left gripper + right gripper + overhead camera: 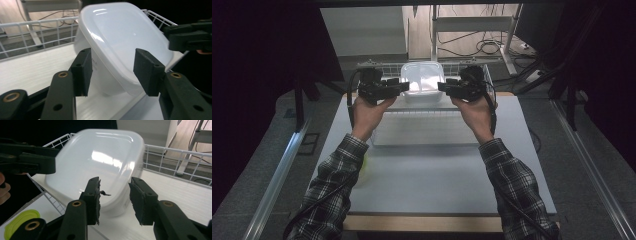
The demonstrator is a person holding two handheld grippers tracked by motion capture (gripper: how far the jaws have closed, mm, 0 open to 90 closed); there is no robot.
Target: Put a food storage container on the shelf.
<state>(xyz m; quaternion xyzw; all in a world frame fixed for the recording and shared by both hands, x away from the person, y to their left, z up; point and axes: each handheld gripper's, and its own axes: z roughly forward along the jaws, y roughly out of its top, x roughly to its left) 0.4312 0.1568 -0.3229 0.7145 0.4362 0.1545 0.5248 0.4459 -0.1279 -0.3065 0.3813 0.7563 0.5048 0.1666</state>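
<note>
A white plastic container [422, 79] with a glossy lid stands in a white wire basket [377, 67] at the far side of the table. My left gripper [405, 87] is at its left side, my right gripper [441, 87] at its right, both pointing inward. In the left gripper view the jaws stand open around the lid's near edge [140, 80], midpoint [112, 72]. In the right gripper view the gripper [113, 200] is open too, its worn pads straddling the container's lower corner [117, 202]. Whether any pad touches the container I cannot tell.
The basket's wire rim [37, 27] [175, 152] rings the container. A pale rectangular tray [424, 131] lies in front of the basket. A yellow-green lid [21, 222] [364, 165] rests on the grey tabletop [437, 185] by the left sleeve. Cables and stand legs lie beyond the table.
</note>
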